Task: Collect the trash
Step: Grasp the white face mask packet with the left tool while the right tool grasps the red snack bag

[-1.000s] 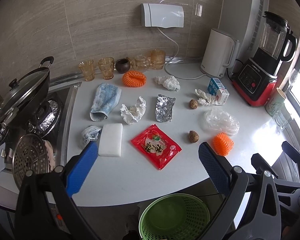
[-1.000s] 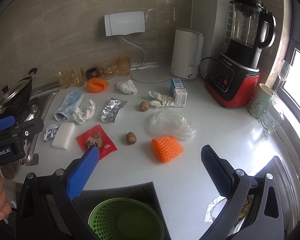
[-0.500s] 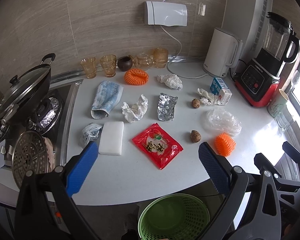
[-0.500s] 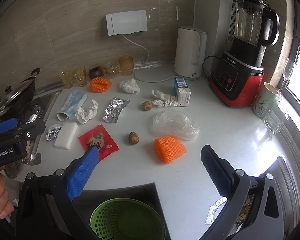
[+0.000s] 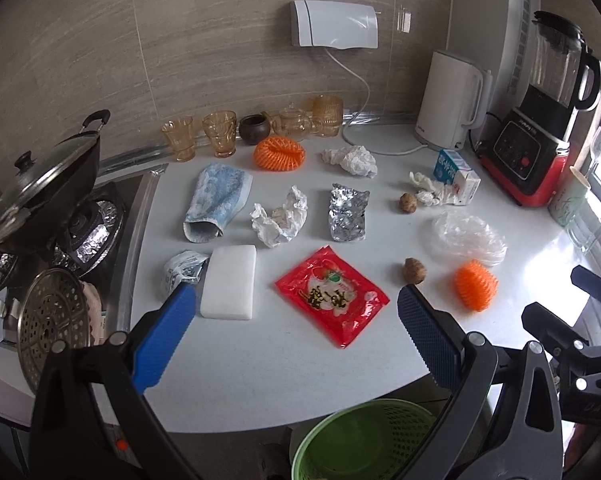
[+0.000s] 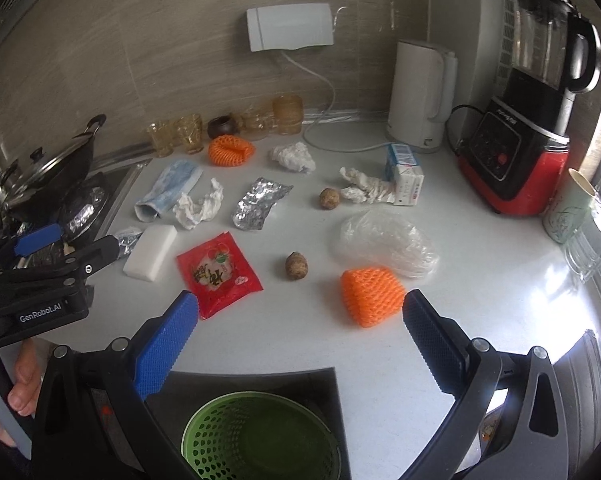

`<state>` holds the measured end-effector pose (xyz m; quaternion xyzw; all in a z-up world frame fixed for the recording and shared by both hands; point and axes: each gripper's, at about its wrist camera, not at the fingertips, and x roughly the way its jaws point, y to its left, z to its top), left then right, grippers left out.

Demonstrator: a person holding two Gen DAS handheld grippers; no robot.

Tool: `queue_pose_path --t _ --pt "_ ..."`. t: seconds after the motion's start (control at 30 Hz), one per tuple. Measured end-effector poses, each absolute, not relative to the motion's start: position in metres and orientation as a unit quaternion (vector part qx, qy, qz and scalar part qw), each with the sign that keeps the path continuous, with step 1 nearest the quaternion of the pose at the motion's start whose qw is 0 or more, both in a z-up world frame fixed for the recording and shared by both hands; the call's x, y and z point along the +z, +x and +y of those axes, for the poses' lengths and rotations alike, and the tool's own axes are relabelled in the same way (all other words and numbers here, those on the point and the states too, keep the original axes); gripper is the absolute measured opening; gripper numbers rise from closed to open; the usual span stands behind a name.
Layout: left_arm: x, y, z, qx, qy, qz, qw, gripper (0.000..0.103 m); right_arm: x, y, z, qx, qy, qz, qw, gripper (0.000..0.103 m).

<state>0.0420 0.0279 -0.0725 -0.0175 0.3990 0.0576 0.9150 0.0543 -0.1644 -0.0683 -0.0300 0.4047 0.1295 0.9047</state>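
Trash lies spread on the white counter: a red snack packet, crumpled foil, crumpled paper, an orange foam net, a clear plastic bag, a blue mask and a milk carton. A green basket stands below the counter's front edge. My left gripper is open and empty above the front edge, near the red packet. My right gripper is open and empty, just in front of the foam net.
A wok with lid and a steamer plate sit on the stove at left. Glass cups, a white kettle and a red blender line the back and right. A white sponge block lies left of the packet.
Both grippers have drifted slightly; the counter items sit a little lower and closer in both views. Both stay open. Nothing on the counter has moved.
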Motion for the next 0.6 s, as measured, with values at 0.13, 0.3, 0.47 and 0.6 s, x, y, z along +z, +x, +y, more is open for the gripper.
queue_pose_path --t 0.13,0.3,0.47,0.6 --pt "-0.089 0.046 0.049 0.049 -0.023 0.404 0.913 0.097 -0.083 0.057 -0.148 0.147 -0.045 0.405 0.901 0.101" --pt "-0.105 0.057 0.090 0.040 -0.015 0.407 0.912 0.097 -0.106 0.064 -0.120 0.164 -0.056 0.420 0.891 0.101" --pt "-0.127 0.076 0.129 0.005 0.017 0.416 0.909 0.097 -0.130 0.075 -0.087 0.166 -0.064 0.424 0.888 0.101" --pt "-0.150 0.095 0.159 -0.036 0.040 0.431 0.901 0.097 -0.153 0.089 -0.064 0.171 -0.052 0.437 0.882 0.101"
